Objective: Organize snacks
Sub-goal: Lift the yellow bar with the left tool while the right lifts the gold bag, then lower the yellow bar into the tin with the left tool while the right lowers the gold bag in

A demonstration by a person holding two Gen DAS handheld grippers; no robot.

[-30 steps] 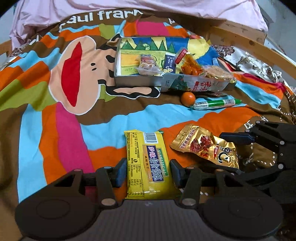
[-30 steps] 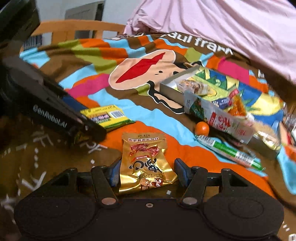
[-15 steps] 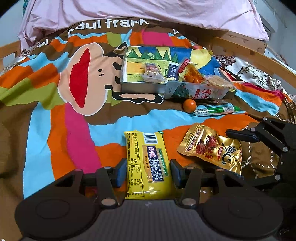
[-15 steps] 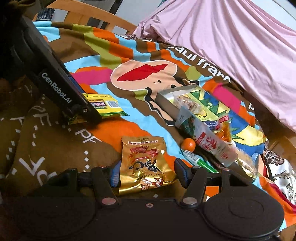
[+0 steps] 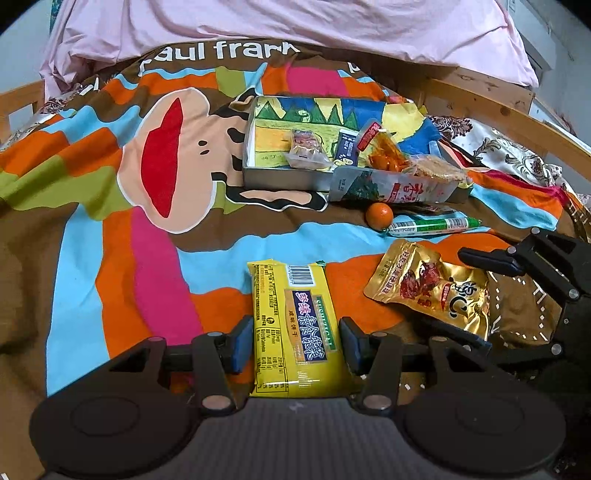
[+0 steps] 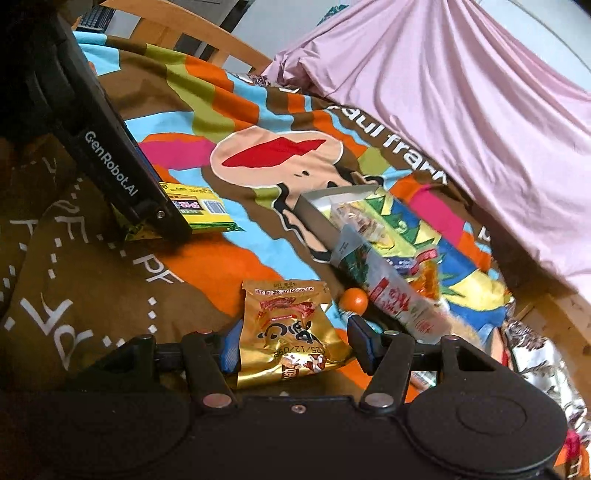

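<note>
My left gripper [image 5: 295, 341] is shut on a yellow biscuit packet [image 5: 295, 325], held just above the colourful blanket. My right gripper [image 6: 291, 341] is shut on a gold snack pouch [image 6: 291, 328]; the pouch also shows in the left wrist view [image 5: 432, 288] between the right gripper's fingers [image 5: 491, 258]. A shallow grey box [image 5: 277, 177] with a picture-printed floor lies further back and holds several snack packets. The yellow packet shows under the left gripper in the right wrist view [image 6: 199, 214].
A small orange [image 5: 379, 215], a green-and-white tube packet [image 5: 436, 225] and a white-and-red bag [image 5: 399, 188] lie by the box's front right corner. A pink sheet [image 5: 295, 22] covers the back. A wooden bed rail [image 5: 509, 122] runs along the right.
Both grippers have risen with their packets still gripped. The right wrist view has swung and tilted, so the box and pink sheet now sit more to the right.
</note>
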